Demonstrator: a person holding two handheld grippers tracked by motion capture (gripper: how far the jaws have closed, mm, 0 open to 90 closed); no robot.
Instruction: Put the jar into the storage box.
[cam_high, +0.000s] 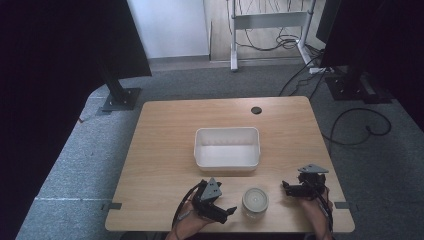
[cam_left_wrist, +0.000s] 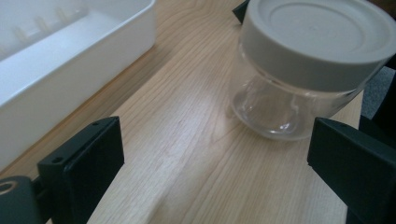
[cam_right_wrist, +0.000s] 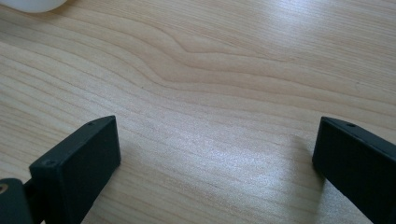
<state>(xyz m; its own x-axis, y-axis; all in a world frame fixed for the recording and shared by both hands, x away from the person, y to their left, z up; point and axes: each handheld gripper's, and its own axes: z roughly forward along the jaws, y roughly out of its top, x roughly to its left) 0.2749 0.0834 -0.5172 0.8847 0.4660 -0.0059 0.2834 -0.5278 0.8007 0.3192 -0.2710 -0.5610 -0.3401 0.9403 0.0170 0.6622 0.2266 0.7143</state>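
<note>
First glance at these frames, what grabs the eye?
A clear glass jar with a pale lid stands upright at the near edge of the wooden table, between the left gripper and right gripper, both open. Behind it, mid-table, sits an empty white bin.

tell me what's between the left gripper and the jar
Nothing: bare wooden table runs from the open left gripper to the lidded glass jar, shown in the left gripper view.

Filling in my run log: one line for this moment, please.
left hand-held gripper: open, beside jar | right hand-held gripper: open | jar: lidded, untouched
</note>
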